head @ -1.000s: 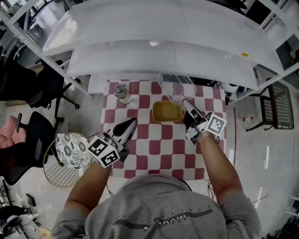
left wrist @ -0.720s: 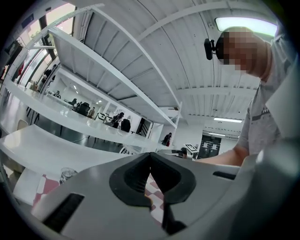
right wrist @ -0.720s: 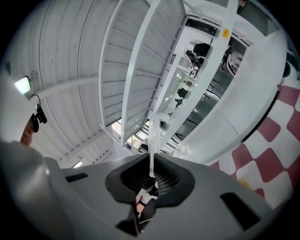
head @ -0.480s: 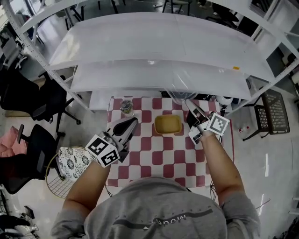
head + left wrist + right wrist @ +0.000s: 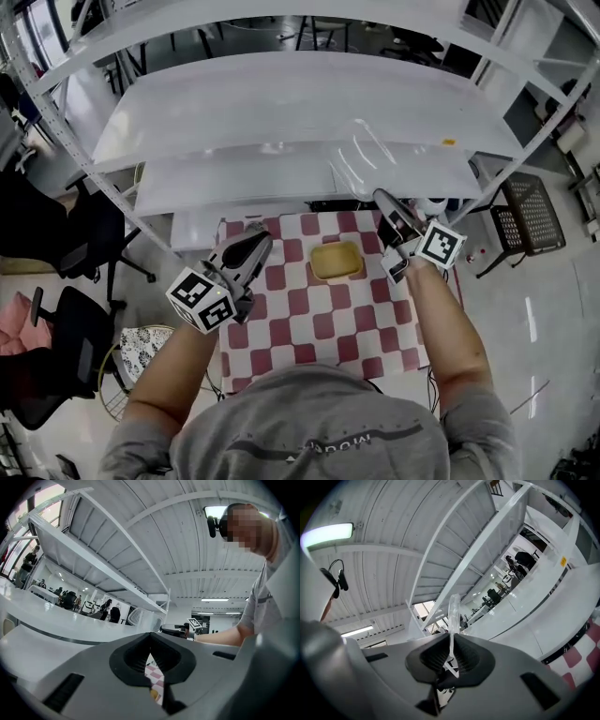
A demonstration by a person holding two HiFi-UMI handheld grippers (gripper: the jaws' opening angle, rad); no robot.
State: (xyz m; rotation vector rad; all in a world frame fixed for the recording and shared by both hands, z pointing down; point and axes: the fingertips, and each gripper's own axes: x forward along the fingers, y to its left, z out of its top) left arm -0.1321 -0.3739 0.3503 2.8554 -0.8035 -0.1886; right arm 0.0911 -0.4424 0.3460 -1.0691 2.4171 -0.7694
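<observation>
My right gripper [image 5: 382, 201] is shut on the rim of a clear plastic lid [image 5: 360, 154], which it holds up in front of the white shelf [image 5: 281, 103]. In the right gripper view the lid's thin edge [image 5: 453, 613] stands upright between the jaws of the right gripper [image 5: 450, 654]. Below and to its left, a yellow tub [image 5: 337, 260] sits uncovered on the red-and-white checked table [image 5: 319, 323]. My left gripper [image 5: 257, 241] hovers over the table's left part, shut with nothing in it. Through the left gripper [image 5: 150, 645] a strip of checked table shows.
White shelf boards on slanted metal posts [image 5: 56, 131] overhang the table's far side. Black office chairs [image 5: 56, 309] and a wire basket with patterned cloth [image 5: 131, 347] stand on the floor to the left. A black mesh chair [image 5: 525, 216] stands to the right.
The right gripper has carried the clear lid up and away from the yellow tub toward the shelf. The left gripper rose a little. The glass jar at the table's back left went out of sight.
</observation>
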